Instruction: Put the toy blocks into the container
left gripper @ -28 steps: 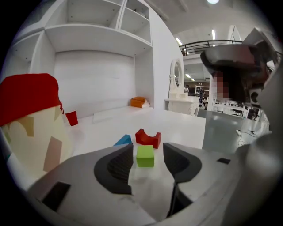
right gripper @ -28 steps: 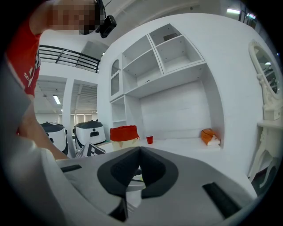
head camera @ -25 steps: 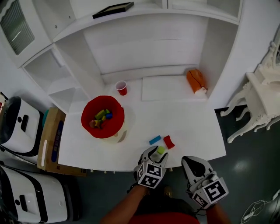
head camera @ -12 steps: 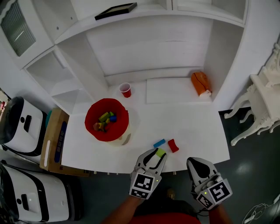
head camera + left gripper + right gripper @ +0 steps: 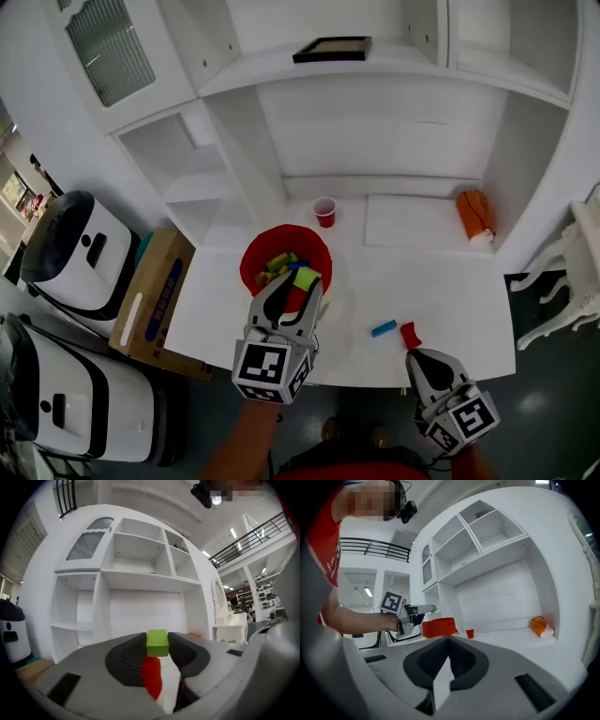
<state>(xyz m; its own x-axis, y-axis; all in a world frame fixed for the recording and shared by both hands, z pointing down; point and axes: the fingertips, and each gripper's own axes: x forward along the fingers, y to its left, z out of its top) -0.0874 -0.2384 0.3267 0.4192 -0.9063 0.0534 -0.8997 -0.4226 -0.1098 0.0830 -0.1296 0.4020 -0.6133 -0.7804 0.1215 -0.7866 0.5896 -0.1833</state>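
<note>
My left gripper (image 5: 298,281) is shut on a lime-green block (image 5: 306,277) and holds it above the near rim of the red container (image 5: 258,264), which has several coloured blocks (image 5: 278,262) inside. In the left gripper view the green block (image 5: 157,642) is pinched between the jaw tips, with the red container (image 5: 151,679) showing below it. A blue block (image 5: 383,328) and a red block (image 5: 411,335) lie on the white table near its front right. My right gripper (image 5: 424,361) hangs shut and empty just off the table's front edge, close to the red block.
A red cup (image 5: 324,212) stands behind the container, and an orange object (image 5: 474,216) lies at the back right by the shelf wall. A cardboard box (image 5: 155,295) and white machines (image 5: 80,253) stand left of the table. A white chair (image 5: 572,272) is at the right.
My left gripper closed on the green block near the table's front edge, then carried it up and to the left over the red container. The right gripper stayed shut in place.
</note>
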